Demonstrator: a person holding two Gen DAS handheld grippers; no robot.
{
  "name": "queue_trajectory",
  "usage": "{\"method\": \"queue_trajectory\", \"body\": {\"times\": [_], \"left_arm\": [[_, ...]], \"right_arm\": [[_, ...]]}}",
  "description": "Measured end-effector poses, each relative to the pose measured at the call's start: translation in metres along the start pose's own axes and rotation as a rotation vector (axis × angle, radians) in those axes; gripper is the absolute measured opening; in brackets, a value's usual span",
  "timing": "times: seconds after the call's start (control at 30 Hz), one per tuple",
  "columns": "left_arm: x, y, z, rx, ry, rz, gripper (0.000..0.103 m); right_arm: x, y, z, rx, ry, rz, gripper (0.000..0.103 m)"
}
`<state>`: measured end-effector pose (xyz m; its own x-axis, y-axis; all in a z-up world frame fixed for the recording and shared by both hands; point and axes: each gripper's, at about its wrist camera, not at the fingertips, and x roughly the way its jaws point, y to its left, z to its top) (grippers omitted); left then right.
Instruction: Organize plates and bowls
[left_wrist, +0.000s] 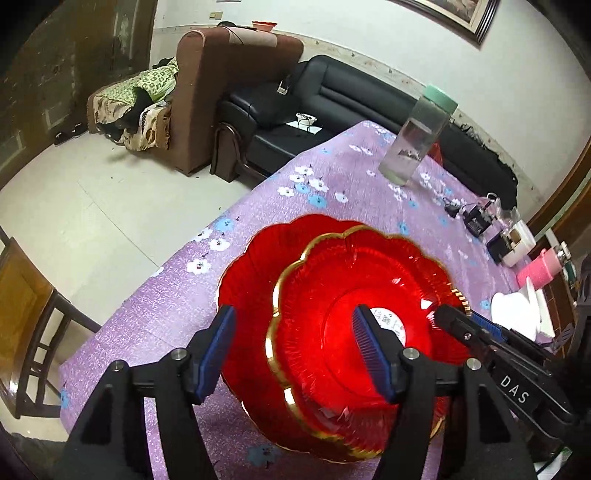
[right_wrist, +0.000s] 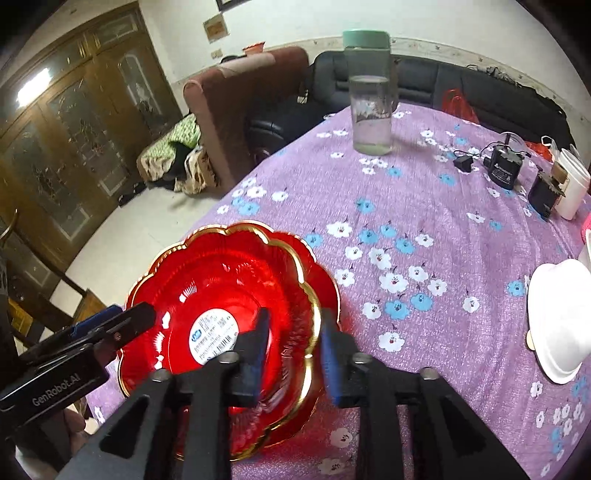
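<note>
Our right fingers (right_wrist: 327, 354) straddle the gilded rim of the upper red bowl (right_wrist: 221, 310), one pad inside and one outside, though we cannot tell whether they actually pinch it. Our left fingers (left_wrist: 364, 339) are spread wide across the opposite rim, gripping nothing. That bowl sits nested in a second red dish (left_wrist: 251, 266) on the purple flowered worktop (right_wrist: 406, 192). Farther out we see a white bowl (right_wrist: 557, 317) to the right, a clear bottle with a green lid (right_wrist: 371, 96) standing upright beyond, and black adapters (right_wrist: 504, 166) near the far edge.
</note>
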<state>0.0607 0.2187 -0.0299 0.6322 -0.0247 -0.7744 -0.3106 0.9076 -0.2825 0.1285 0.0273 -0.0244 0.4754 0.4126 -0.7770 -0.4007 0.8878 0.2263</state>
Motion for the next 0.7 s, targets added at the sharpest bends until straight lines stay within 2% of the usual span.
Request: {"method": "queue_trajectory", "body": {"times": [0.07,0.23,0.33,0.47,0.53,0.63,0.7], "left_arm": [[-0.005,0.002,0.001,-0.013,-0.009,-0.002,0.064],[-0.035,0.01,-0.003,-0.053,-0.078,-0.009,0.066],[-0.053,0.01,-0.008,-0.064,-0.124,-0.013,0.074],[-0.074,-0.007,-0.021,-0.017,-0.198,0.036,0.075],[-0.085,-0.026,-0.03,0.04,-0.261,0.104,0.075],[-0.095,-0.056,-0.042,0.137,-0.331,0.143,0.084],[-0.098,-0.082,-0.051,0.211,-0.344,0.117,0.088]], "right_arm": [[-0.001,-0.002,0.001,0.016,-0.016,0.008,0.051],[-0.012,-0.008,0.002,0.052,-0.059,0.019,0.051],[-0.028,-0.018,0.0,0.09,-0.095,0.032,0.051],[-0.061,-0.033,-0.021,0.105,-0.167,0.009,0.051],[-0.082,-0.042,-0.04,0.104,-0.238,-0.038,0.054],[-0.11,-0.05,-0.067,0.094,-0.343,-0.147,0.074],[-0.124,-0.06,-0.085,0.103,-0.397,-0.214,0.092]]}}
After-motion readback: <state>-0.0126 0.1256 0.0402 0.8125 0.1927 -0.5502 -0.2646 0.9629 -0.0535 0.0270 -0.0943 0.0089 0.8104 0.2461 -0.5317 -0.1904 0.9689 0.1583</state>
